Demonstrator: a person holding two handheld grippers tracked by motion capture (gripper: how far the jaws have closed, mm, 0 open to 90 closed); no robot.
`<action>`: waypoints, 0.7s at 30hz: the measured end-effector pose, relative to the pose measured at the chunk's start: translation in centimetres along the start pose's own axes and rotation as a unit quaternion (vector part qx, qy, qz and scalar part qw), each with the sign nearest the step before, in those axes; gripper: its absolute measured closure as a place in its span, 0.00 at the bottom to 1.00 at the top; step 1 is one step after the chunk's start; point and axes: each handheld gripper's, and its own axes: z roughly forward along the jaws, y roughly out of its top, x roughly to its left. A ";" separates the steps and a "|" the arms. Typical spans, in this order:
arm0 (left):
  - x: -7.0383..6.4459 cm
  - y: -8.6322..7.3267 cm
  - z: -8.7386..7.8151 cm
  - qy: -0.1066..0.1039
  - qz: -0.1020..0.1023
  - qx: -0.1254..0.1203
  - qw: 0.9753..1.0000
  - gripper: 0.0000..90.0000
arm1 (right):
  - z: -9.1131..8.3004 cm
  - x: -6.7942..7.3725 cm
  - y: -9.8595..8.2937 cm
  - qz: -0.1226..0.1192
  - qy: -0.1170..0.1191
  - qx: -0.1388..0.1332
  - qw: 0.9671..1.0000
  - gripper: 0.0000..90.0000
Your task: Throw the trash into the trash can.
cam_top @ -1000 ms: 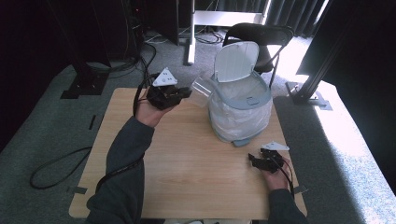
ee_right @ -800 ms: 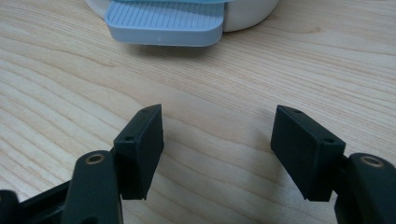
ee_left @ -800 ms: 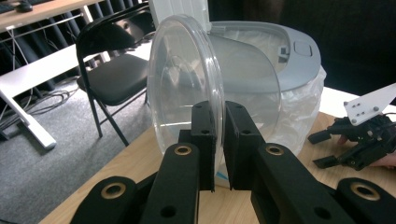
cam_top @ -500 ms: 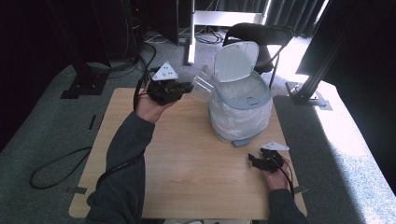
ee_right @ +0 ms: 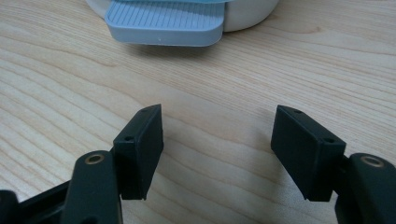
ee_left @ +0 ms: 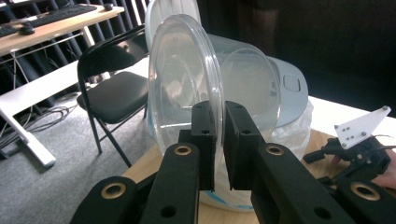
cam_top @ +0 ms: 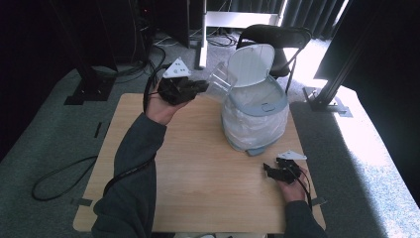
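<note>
Left gripper (cam_top: 198, 88) carries a clear plastic cup (ee_left: 205, 88) toward an open pedal bin (cam_top: 255, 116).

Its jaws are clamped on the cup's rim, the cup lying sideways in the air, long axis pointing at the bin just to the right. The right gripper (ee_right: 217, 144) rests on the table (cam_top: 198, 173) near the bin's pedal (ee_right: 163, 23), jaws apart, empty.

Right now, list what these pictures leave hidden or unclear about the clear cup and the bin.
- Clear cup: its base, left gripper view, hidden behind its rim and the left gripper.
- Clear cup, high view: too faint to trace.
- Bin contents: white liner and raised lid hide them, high view.
- Bin pedal, right gripper view: bin above cut off by the top edge.
</note>
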 end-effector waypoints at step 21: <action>-0.6 3.0 1.7 -0.011 0.013 -0.007 1.000 0.93 | 0.0 0.0 0.0 -0.001 0.000 0.001 1.000 0.37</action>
